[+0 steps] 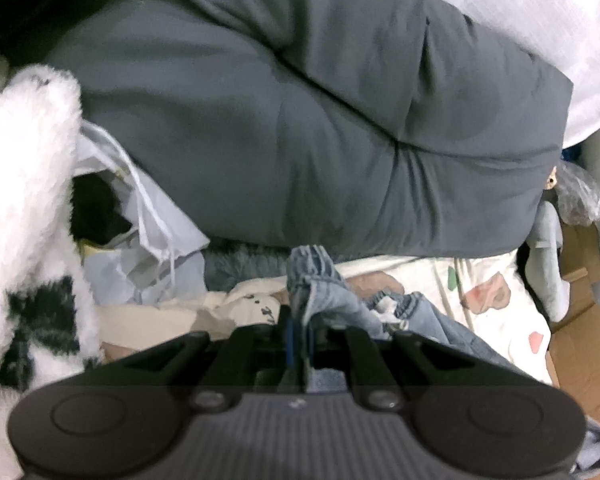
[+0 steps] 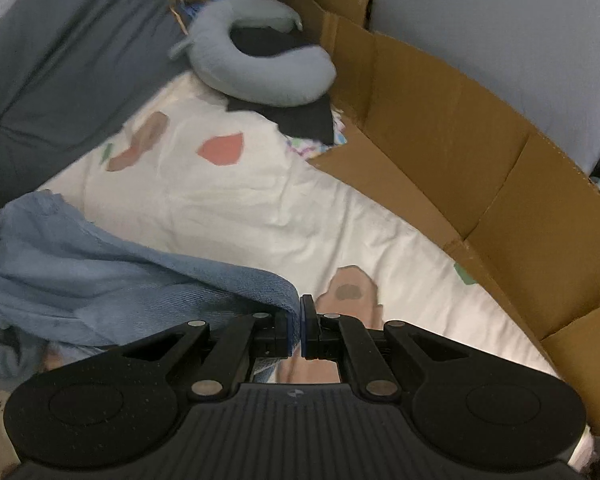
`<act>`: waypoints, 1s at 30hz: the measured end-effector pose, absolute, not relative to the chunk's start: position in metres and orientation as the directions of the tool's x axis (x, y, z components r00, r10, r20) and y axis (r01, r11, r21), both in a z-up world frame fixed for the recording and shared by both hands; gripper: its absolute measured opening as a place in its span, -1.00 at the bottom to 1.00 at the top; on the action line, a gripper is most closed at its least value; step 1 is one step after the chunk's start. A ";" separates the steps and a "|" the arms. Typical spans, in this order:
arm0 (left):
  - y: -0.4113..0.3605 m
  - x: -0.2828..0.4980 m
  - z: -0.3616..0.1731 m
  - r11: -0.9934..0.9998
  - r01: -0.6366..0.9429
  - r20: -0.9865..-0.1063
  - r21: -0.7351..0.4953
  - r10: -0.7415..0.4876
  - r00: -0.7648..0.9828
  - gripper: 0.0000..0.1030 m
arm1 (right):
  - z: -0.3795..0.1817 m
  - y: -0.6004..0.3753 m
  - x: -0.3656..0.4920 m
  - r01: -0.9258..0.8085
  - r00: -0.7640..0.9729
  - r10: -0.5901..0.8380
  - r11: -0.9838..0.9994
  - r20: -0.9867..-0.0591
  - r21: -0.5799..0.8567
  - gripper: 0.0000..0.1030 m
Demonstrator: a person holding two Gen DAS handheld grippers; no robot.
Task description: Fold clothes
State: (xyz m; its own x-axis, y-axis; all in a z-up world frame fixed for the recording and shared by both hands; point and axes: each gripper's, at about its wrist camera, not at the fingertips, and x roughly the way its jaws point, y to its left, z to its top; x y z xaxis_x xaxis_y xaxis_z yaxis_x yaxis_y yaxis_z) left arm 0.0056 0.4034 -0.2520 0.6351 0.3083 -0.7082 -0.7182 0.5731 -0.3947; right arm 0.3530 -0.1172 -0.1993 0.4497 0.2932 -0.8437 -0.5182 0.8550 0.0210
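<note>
Evidently the step in hand is spreading the faded light-blue denim garment [image 2: 100,264] taut between two held points before laying it down on the white bed sheet with pink and brown patches [image 2: 228,200]. To do it well, both grips should be keeping hold of the hem and waist while the cloth is drawn flat over the bare sheet, well short of the brown cardboard box [image 2: 480,152] at the right of the right wrist view.

Low in the left wrist view, the left tongs [image 1: 300,336] are pinching almost fully closed on a bunched fold of the denim, which is rising above the blue pads in the centre of the frame. Low in the right wrist view, the right tongs [image 2: 301,320] are standing nearly closed with only a sliver of gap; the denim edge is lying against the left pad, and whether cloth is actually being pinched between the pads I cannot tell.

Farther off, the dark grey quilted duvet [image 1: 300,120] is filling the upper part of the left view, a fluffy white-and-black blanket [image 1: 28,200] is hanging at its left edge, and a pale blue U-shaped pillow [image 2: 260,64] is resting near the top centre of the right view.
</note>
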 end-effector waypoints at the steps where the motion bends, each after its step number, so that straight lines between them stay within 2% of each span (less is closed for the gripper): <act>1: 0.403 0.004 -0.255 0.565 -0.723 -0.714 -0.397 0.304 0.630 -0.86 | -0.203 -0.116 0.358 -0.498 0.445 0.285 0.867 -0.849 0.030 -0.60; 3: 0.401 0.001 -0.259 0.556 -0.729 -0.725 -0.399 0.295 0.622 -0.85 | -0.209 -0.113 0.363 -0.459 0.446 0.271 0.888 -0.853 0.042 -0.32; 7: 0.400 -0.007 -0.264 0.537 -0.734 -0.732 -0.415 0.282 0.620 -0.80 | -0.211 -0.112 0.346 -0.416 0.474 0.286 0.906 -0.833 0.074 -0.13; 16: 0.398 -0.011 -0.266 0.534 -0.729 -0.748 -0.428 0.243 0.618 -0.54 | -0.225 -0.124 0.299 -0.391 0.465 0.345 0.906 -0.815 0.161 -0.05; 19: 0.395 -0.013 -0.267 0.530 -0.733 -0.757 -0.425 0.236 0.609 -0.46 | -0.235 -0.114 0.279 -0.433 0.437 0.385 0.882 -0.813 0.185 0.07; 24: 0.391 -0.017 -0.269 0.536 -0.733 -0.771 -0.418 0.218 0.599 -0.32 | -0.261 -0.086 0.246 -0.526 0.392 0.450 0.825 -0.802 0.206 0.11; 28: 0.388 -0.019 -0.269 0.544 -0.719 -0.768 -0.432 0.197 0.610 0.00 | -0.286 -0.059 0.225 -0.571 0.348 0.474 0.791 -0.809 0.218 0.18; 30: 0.386 -0.018 -0.271 0.548 -0.711 -0.765 -0.440 0.186 0.617 0.04 | -0.298 -0.045 0.217 -0.601 0.319 0.490 0.767 -0.811 0.227 0.20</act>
State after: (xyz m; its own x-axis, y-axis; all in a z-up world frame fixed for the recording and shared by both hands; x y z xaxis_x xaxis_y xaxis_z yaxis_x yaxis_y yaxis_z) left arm -0.0178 0.3862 -0.2706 0.6169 0.1863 -0.7647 -0.7112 0.5480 -0.4403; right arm 0.2170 -0.0446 -0.2982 0.3187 0.4900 -0.8114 -0.6006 0.7667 0.2271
